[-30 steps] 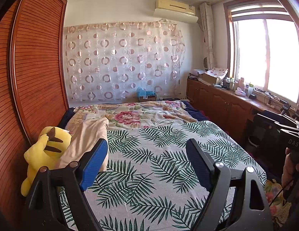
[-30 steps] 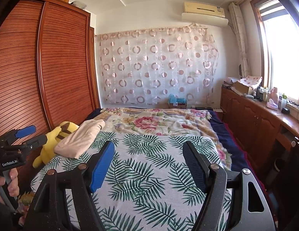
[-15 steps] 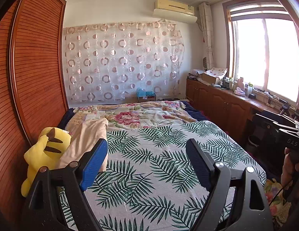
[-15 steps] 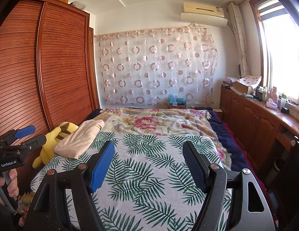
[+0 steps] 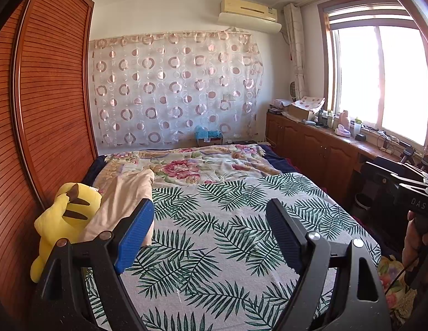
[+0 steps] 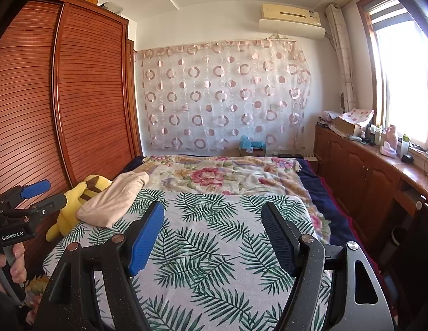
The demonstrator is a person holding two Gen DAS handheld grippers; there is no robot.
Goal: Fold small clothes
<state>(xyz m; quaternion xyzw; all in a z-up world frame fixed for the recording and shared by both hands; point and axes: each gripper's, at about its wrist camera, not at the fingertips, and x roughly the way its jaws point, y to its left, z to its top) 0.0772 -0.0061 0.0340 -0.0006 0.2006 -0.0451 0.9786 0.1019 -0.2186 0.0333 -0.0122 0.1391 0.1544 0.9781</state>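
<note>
Right wrist view is showing both grippers, left gripper [image 5: 209, 229] and right gripper [image 6: 212, 237], hanging released, needing to reach the beige garment [image 6: 114, 200] at the bed's [image 6: 214, 248] left edge.

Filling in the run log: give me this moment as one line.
left tongs: open, empty | right tongs: open, empty | beige garment: on bed, beside yellow plush, untouched | folding: not begun

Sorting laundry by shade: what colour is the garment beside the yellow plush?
Plain beige garment, clearest in the right wrist view.
</note>
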